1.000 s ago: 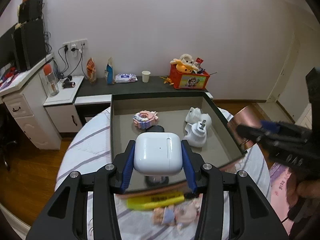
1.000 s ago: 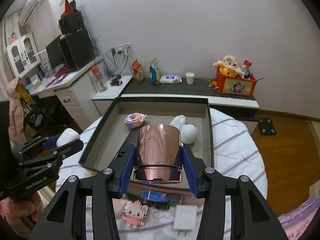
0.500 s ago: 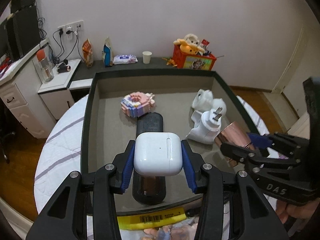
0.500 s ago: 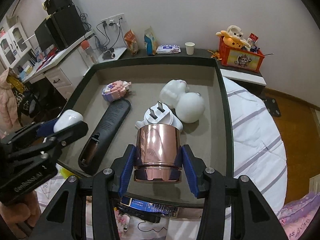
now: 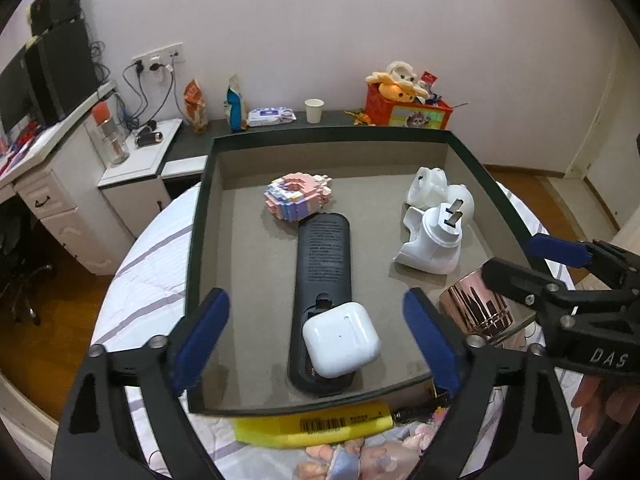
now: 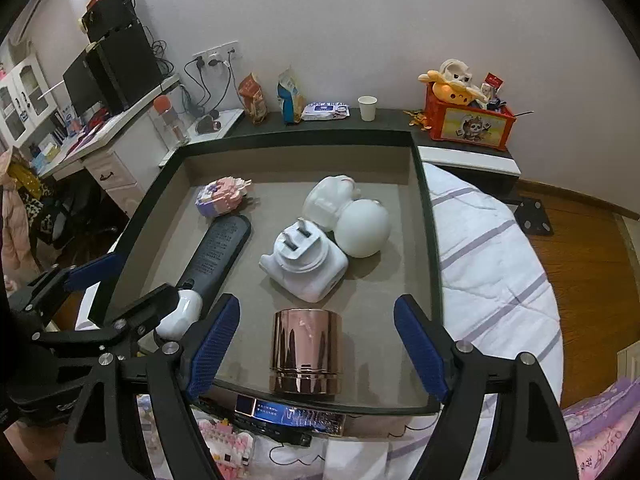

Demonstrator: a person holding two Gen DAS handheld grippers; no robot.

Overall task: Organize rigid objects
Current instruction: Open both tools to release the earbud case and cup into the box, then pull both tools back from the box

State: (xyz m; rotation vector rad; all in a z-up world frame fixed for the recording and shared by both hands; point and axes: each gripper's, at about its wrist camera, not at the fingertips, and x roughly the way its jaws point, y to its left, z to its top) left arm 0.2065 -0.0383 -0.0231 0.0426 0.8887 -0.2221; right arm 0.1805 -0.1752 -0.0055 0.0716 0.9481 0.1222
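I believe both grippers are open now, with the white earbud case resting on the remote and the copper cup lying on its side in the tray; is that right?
Not quite: the copper cup stands upright in the tray, as the right wrist view shows. The rest holds: the left gripper and right gripper are open, and the white earbud case rests on the remote.

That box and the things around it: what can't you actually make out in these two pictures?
- Remote control: its near end, left view, is covered by the earbud case.
- Earbud case, right view: partly behind the left gripper.
- Print on the remote: too small to read.
- Yellow item, left view: half hidden by the box rim.
- Copper cup: its inside shows in neither view.
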